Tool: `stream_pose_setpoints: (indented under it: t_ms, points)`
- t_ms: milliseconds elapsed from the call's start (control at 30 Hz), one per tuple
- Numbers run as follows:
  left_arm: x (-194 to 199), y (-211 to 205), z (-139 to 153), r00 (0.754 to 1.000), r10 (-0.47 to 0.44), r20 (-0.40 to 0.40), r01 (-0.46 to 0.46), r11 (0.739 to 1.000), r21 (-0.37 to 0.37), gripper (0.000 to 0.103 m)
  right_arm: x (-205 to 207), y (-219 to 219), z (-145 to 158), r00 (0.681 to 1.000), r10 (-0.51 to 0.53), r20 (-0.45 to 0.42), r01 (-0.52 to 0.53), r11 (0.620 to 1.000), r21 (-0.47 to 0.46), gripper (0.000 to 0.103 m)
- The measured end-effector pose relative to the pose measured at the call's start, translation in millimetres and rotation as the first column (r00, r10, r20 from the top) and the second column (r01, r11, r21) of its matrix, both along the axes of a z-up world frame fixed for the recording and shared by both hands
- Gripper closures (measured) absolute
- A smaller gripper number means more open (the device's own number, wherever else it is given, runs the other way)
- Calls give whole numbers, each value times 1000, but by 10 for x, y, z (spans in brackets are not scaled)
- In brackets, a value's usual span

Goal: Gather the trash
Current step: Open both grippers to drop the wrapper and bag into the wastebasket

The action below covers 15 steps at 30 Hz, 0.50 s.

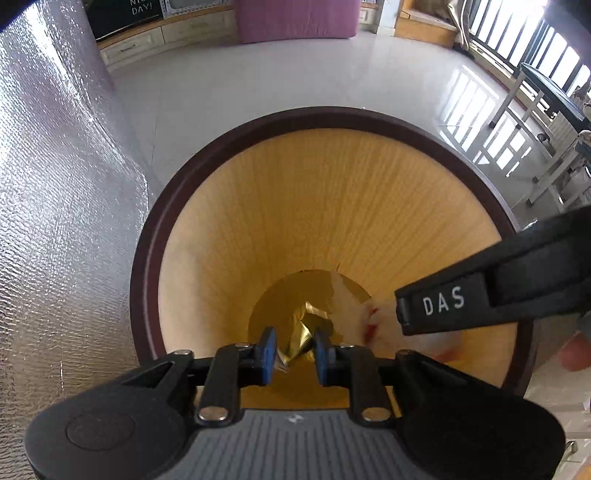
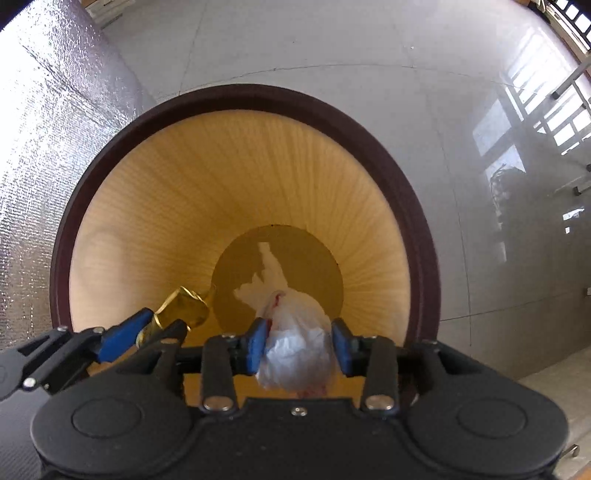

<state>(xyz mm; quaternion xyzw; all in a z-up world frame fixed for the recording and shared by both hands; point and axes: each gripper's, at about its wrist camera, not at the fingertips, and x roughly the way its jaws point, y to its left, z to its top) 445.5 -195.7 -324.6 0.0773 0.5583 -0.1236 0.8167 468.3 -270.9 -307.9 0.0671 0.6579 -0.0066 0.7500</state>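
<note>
Both grippers hang over the round bin (image 1: pixel 332 114), whose rim is dark brown and whose inner wall is pale wood grain. My left gripper (image 1: pixel 295 350) points into it with its blue pads apart. A crumpled gold foil wrapper (image 1: pixel 304 328) sits loosely between them. In the right wrist view, the left gripper (image 2: pixel 155 328) and the gold wrapper (image 2: pixel 184 306) show at the left. My right gripper (image 2: pixel 299 343) stands open over the bin (image 2: pixel 240 92), with a white plastic bag (image 2: pixel 295 328) with red marks filling the gap between its pads. White paper (image 2: pixel 269 273) lies on the bin's bottom.
A silver quilted foil surface (image 1: pixel 55 221) rises right beside the bin on the left. Glossy pale floor tiles (image 1: pixel 295 74) surround the bin. A pink sofa (image 1: pixel 295 18) and low drawers stand far back. A white metal frame (image 1: pixel 546 166) stands by the window on the right.
</note>
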Motion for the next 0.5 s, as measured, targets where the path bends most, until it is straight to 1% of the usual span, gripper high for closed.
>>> stream_pose_setpoints:
  t_ms: [33,67,133,167,233,300,433,500]
  points:
    - [3,-13,8,1000,-6,2,6,1000,0,61,7,-23,14,1000,-1,2,1,1000,-1,55]
    - [8,-26,9,1000,-13,5,13,1000,4,52,5,-21,38,1000,-1,4,1,1000,-3,54]
    - [-5,-68,14,999,-37,19,36,999,22,51,-1,-10,57,1000,-4,4,4,1000,-1,54]
    - [-8,-85,27,999,-47,24,46,999,29,51,45,-42,20,1000,-6,5,6,1000,2,53]
    - [-20,-69,52,999,-43,25,42,999,22,49,52,-90,42,1000,-12,10,11,1000,6,51]
    - [-31,-46,78,999,-38,22,38,999,15,45,37,-102,86,1000,-17,18,17,1000,12,45]
    - [-72,-28,146,999,-37,25,36,999,21,40,40,-180,176,999,-21,29,20,1000,24,43]
    - [-82,-15,189,999,-30,23,30,999,14,35,31,-204,229,999,-22,37,21,999,26,43]
